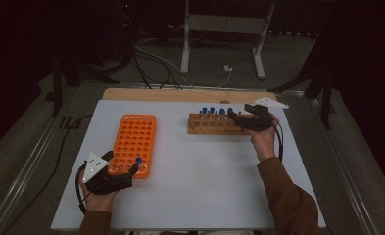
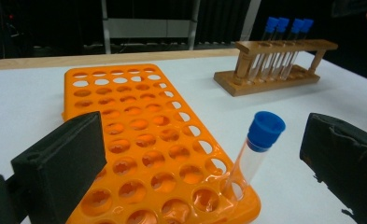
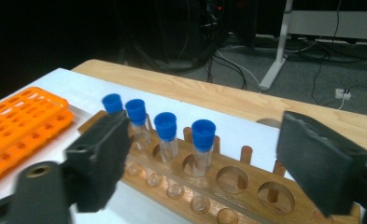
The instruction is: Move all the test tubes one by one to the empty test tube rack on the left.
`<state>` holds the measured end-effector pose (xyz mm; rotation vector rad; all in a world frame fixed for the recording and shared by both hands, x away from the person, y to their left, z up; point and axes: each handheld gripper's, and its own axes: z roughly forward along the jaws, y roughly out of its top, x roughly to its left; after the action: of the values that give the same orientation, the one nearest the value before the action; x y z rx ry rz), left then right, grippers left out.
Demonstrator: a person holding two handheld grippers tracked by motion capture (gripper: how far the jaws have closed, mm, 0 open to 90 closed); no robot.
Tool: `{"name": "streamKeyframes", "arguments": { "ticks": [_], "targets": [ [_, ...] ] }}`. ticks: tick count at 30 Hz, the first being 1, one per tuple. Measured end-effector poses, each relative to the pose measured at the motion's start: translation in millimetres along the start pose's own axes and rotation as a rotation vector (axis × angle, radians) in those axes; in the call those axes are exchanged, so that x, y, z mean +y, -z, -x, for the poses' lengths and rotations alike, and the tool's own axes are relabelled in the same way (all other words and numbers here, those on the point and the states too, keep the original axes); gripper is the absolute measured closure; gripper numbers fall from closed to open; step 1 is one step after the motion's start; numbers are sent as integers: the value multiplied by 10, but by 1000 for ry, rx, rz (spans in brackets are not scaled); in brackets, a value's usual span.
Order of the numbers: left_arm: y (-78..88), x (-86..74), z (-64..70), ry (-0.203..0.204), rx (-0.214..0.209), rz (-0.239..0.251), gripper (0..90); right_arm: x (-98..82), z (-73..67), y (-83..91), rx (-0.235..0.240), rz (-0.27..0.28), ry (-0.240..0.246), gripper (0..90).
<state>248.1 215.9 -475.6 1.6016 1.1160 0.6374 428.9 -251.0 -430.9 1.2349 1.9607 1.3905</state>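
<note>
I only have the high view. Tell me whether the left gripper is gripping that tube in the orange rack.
Observer: No. The left gripper is open, and the tube leans in a corner hole of the orange rack between the pads, untouched.
Operator: Report the right gripper.
Observer: The right gripper is open and straddles the four capped tubes, gripping none.
Operator: Check the wooden rack for free holes.
Observer: The wooden rack has two empty holes beside the tubes.
</note>
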Motion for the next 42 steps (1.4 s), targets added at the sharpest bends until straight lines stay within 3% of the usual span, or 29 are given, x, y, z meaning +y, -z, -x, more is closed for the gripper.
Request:
{"name": "streamKeyframes", "arguments": {
  "ticks": [5, 8, 15, 20, 22, 28, 42],
  "targets": [
    [-2, -2, -2, 3, 4, 3, 12, -63, 54, -118, -9, -30, -20, 412],
    [-6, -3, -2, 7, 4, 0, 12, -113, 52, -218, -21, -66, 10, 515],
    [-5, -4, -11, 10, 4, 3, 12, -185, 19, -381, -31, -77, 22, 690],
    [-4, -5, -15, 15, 4, 5, 12, -210, -48, -441, -41, -85, 49, 723],
    [-5, -3, -12, 16, 3, 7, 12, -221, -58, -452, -45, -79, 47, 762],
    [-25, -8, -18, 22, 3, 3, 12, -214, -65, -454, -58, -65, 41, 771],
    [0, -18, 5, 24, 16, 5, 12, 72, -124, -192, -76, 23, 49, 772]
  ]
}}
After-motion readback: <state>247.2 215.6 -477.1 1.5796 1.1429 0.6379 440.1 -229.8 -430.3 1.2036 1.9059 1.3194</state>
